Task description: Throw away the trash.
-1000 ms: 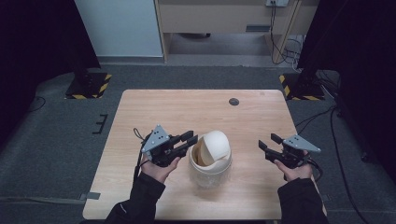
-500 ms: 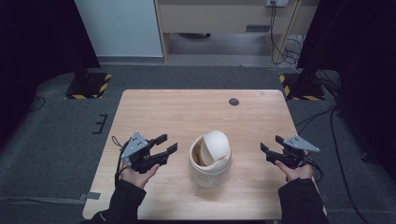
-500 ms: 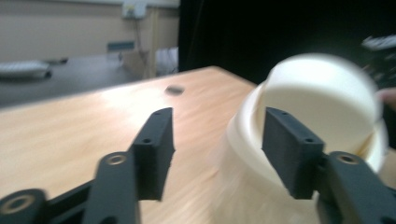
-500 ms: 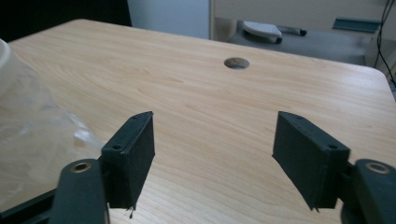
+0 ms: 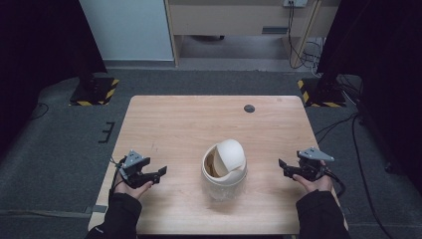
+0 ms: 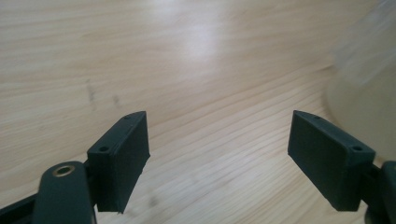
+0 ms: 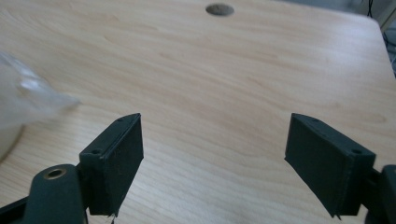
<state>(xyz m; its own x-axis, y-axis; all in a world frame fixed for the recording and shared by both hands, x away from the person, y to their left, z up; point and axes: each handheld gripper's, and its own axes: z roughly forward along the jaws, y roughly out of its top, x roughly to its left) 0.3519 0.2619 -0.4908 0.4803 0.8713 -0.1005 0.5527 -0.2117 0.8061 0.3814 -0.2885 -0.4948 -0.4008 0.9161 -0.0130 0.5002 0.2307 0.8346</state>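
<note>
**Both grippers parted and empty, small bin standing between them**

Seen from above: a cream-coloured bin [image 5: 224, 168] with a domed swing lid, upright on the wooden desk [image 5: 189, 124], toward the near edge and roughly centred between the two hands. Lid tilted, leaving a dark gap on its left side. Clear liner or wall showing around the lower body.

Left gripper [image 5: 155, 174] held low near the desk's near-left corner, well apart from the bin, fingers [image 6: 122, 158] spread wide after just opening, nothing between them but bare wood grain. In the left gripper view, a blurred pale edge of the bin [image 6: 369, 88] at the far right, clear of the right-hand pad.

Right gripper [image 5: 283, 168] held near the desk's right edge, level with the bin and also well apart from it, pointing toward it. Fingers [image 7: 114, 161] likewise parted, having just been opening, with only desk surface in the gap. In the right gripper view, a blurred translucent bit of the bin [image 7: 23, 102] at the far left, and a small dark round grommet [image 7: 219, 9] at the far side of the desk, also visible from above [image 5: 249, 108].

Dark sleeves entering from the bottom, one on each side.
</note>
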